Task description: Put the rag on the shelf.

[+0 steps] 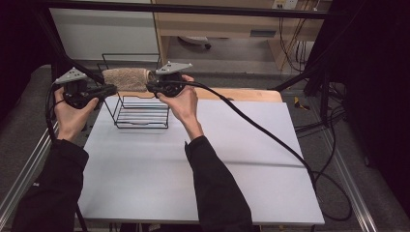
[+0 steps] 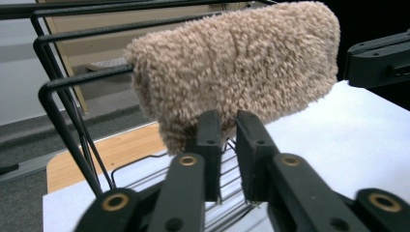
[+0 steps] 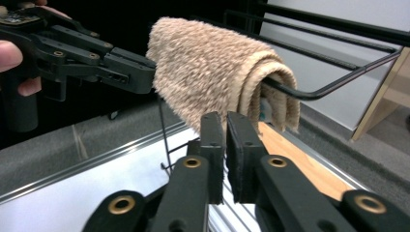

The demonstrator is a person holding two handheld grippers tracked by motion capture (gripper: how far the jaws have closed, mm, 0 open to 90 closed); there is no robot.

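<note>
Inspection from the high view: folded beige terry-cloth towel (image 1: 126,79) hangs over the top rail of a black wire rack (image 1: 140,112) standing at eleven o'clock on the white table surface (image 1: 193,164). Left gripper (image 1: 109,90) sits at the towel's nine o'clock end, right gripper (image 1: 151,86) at its three o'clock end, each in a hand.

Left gripper view: the towel (image 2: 237,72) drapes over the rack's rail (image 2: 72,82) at twelve o'clock. The black jaws stand slightly parted just under the towel's lower edge, with nothing visibly pinched between them. The other gripper (image 2: 377,60) shows at three o'clock.

Right gripper view: the towel (image 3: 212,67) is doubled over the rail (image 3: 333,87), its folded layers visible at one o'clock. The jaws are nearly pressed together below its hem, a thin gap remaining, clear of the cloth. The left gripper (image 3: 140,72) touches the towel's edge at ten o'clock.
</note>
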